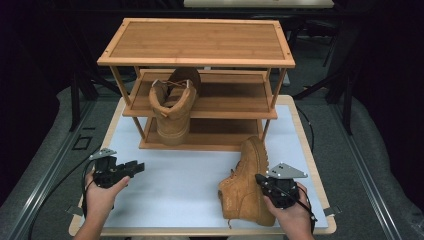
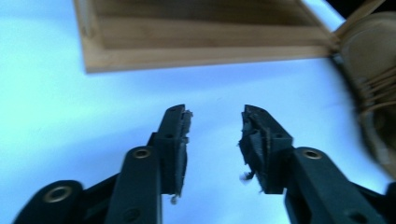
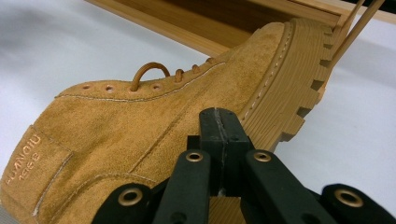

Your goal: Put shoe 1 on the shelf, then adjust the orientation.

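- Job in hand, by my read: get the loose boot point(image 1: 248, 182) onto the rack point(image 1: 196, 40) w/ its mate point(image 1: 173, 107).
- Loose boot lies on its side at lower right of the high view, on the white mat point(image 1: 180, 185), toe pointing up-frame toward the rack's bottom-right corner, sole facing right.
- Mate boot stands on the bottom shelf, left of centre; its shaft rises in front of the mid shelf.
- R gripper point(image 1: 264, 184) clenched, jaws pressed together w/ nothing between them, tips touching or just beside the boot's sole edge; R gripper view point(image 3: 219, 122) shows the closed tips against the suede/welt line.
- L gripper point(image 1: 134, 167) released, jaws spread, over bare mat at lower left, well apart from both boots; L gripper view point(image 2: 215, 126) shows empty gap.
- To do it well, I'd say: open R jaws first, then bite the shaft collar or heel tab; the thick sole looks too wide and suede flank gives no edge.
- Use L gripper to steady or tip the boot upright before lifting.
- Room: bottom shelf right of the mate looks free, enough for a second boot side by side.
- Edges to mind: rack's right post near the toe, mid shelf lip overhead, so go in low and toe-first.
- Boot heel sits near the mat's lower edge; don't drag it down-frame.
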The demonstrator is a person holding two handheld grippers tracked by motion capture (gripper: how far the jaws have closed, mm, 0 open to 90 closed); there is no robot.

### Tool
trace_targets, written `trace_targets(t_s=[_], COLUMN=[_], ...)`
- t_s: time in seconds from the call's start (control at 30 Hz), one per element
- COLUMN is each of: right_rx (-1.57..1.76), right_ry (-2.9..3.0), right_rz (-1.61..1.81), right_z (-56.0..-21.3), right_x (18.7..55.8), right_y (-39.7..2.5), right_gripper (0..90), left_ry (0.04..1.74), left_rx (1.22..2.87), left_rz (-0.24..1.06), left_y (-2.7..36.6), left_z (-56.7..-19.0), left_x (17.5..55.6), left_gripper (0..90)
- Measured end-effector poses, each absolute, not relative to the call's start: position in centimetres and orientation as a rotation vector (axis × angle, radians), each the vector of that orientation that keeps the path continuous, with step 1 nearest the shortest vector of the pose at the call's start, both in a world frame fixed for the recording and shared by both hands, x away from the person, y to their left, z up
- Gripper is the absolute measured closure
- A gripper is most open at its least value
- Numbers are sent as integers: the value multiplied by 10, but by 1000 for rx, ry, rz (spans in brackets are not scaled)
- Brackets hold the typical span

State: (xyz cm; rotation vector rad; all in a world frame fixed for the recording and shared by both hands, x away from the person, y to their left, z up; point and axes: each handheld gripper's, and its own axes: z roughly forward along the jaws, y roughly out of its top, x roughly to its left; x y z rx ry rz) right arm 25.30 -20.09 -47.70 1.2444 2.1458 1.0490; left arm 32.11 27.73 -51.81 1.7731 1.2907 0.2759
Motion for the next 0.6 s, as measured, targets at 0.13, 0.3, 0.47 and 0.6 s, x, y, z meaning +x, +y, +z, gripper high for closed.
trace_targets(t_s=[0.13,0.3,0.47,0.6], right_rx=[1278,1328,1413,1508], right_ry=[2141,2108,2036,1998], right_rz=[1052,1079,1111,1143], right_z=[-474,-474,-475,-479], right_x=[254,253,251,253], right_y=[-208,-223,-246,-266], right_gripper=[900,900,900,900], left_ry=[1274,1289,1282,1281], left_rx=[1773,1771,1768,1785], left_rz=[300,317,331,314], left_y=[282,285,283,281], left_z=[-529,-537,-537,-539], left_x=[317,315,315,316], left_gripper=[510,501,464,459])
